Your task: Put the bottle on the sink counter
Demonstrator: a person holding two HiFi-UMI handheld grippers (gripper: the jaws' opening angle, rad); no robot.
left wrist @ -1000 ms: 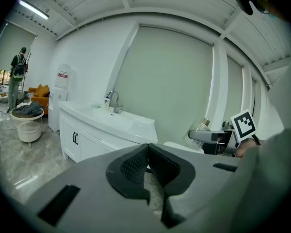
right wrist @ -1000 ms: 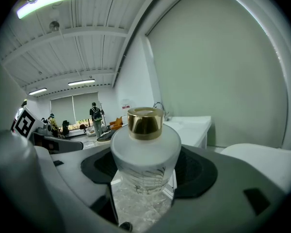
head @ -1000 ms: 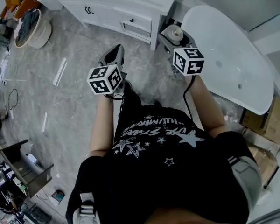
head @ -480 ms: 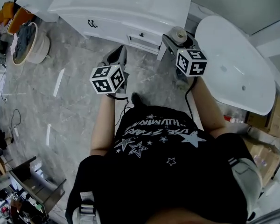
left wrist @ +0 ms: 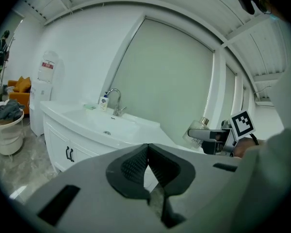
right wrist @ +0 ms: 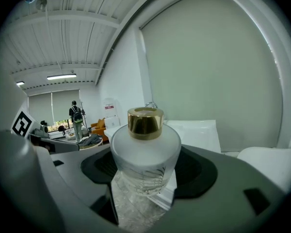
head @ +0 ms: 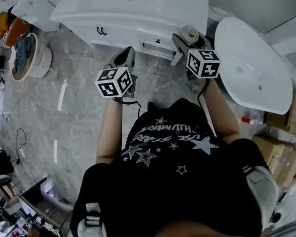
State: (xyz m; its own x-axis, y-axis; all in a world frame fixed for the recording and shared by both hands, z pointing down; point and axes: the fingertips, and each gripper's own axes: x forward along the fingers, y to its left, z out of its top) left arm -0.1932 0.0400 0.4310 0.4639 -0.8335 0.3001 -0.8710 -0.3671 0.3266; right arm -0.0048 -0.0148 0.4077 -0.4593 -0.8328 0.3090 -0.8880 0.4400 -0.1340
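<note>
Right gripper [right wrist: 147,171]: jaws closed on a round frosted-glass bottle with a gold cap [right wrist: 145,147]. The dark pads grip the body on both sides, and the bottle stands upright with its cap above the jaws.

Left gripper [left wrist: 148,153]: jaws pressed together at the tips, with nothing between them.

Head view: both grippers are held out in front of the person's body, level with each other and well apart. The left gripper [head: 124,59] is over the grey marble floor [head: 79,102]. The right gripper [head: 186,39] holds the bottle [head: 190,33] at the front right corner of the white vanity cabinet [head: 116,31], between that cabinet and the white oval bathtub [head: 251,68]. The bottle is off the white sink counter [head: 153,1], carried in the air in front of its edge.

Left gripper view: a chrome faucet [left wrist: 115,100] stands at the back of the counter, with a small soap bottle [left wrist: 103,101] just beside it.

A round basket holding dark cloth [head: 27,56] stands on the floor, well to the left.
</note>
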